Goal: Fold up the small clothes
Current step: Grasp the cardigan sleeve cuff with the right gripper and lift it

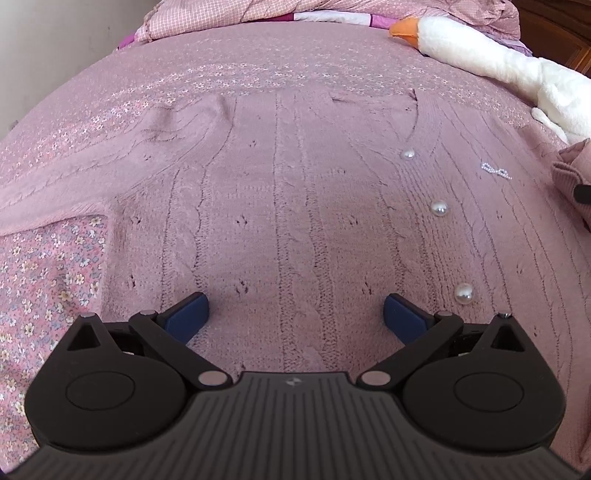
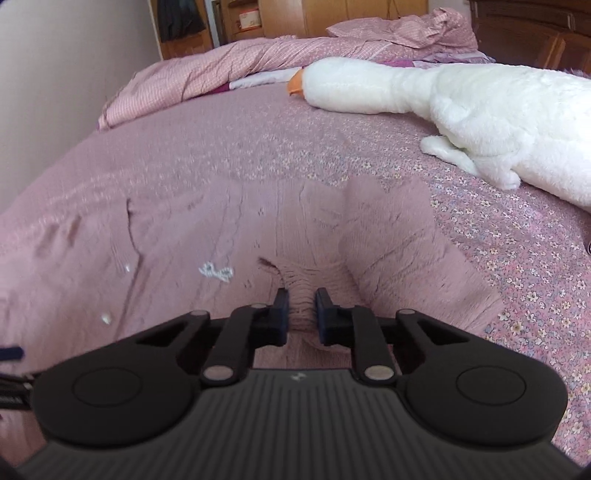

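A pink cable-knit cardigan (image 1: 295,177) with pearl buttons (image 1: 439,208) lies spread flat on the bed. Its left sleeve (image 1: 74,173) stretches out to the left. My left gripper (image 1: 295,314) hovers open just over the cardigan's lower body, nothing between its blue fingers (image 1: 188,314). My right gripper (image 2: 302,310) is shut on the ribbed cuff (image 2: 301,284) of the right sleeve (image 2: 399,251), which is lifted and bunched over the cardigan's right side. That cuff (image 1: 569,177) also shows at the right edge of the left wrist view.
The bed wears a pink floral sheet (image 2: 517,266). A white plush goose (image 2: 461,107) with an orange beak lies along the far right. A crumpled pink duvet (image 2: 221,70) is heaped at the head of the bed, with wooden furniture (image 2: 535,33) behind it.
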Tool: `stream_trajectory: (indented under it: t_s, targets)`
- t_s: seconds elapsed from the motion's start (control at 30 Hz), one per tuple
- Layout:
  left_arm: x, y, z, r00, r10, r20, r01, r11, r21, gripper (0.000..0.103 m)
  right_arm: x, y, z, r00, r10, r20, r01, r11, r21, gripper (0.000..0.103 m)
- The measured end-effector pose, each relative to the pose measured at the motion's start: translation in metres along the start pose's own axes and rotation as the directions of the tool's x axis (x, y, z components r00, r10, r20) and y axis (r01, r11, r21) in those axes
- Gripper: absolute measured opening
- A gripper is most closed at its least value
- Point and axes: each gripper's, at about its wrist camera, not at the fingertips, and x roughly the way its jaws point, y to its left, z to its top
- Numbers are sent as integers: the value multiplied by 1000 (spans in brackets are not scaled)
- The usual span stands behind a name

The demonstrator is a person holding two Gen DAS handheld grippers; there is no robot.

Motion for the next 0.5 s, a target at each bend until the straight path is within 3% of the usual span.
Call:
stream_trajectory:
  t_s: [0.27,0.5]
  targets:
    - [-18,17,7,999,3,39,-2,1000,-28,103,-20,-1,25,997,56,54,-61,993,101,18]
    - [-29,36,19,997,24,67,-21,998,-57,103,-30,15,58,984,141,104,-154,980,123,16]
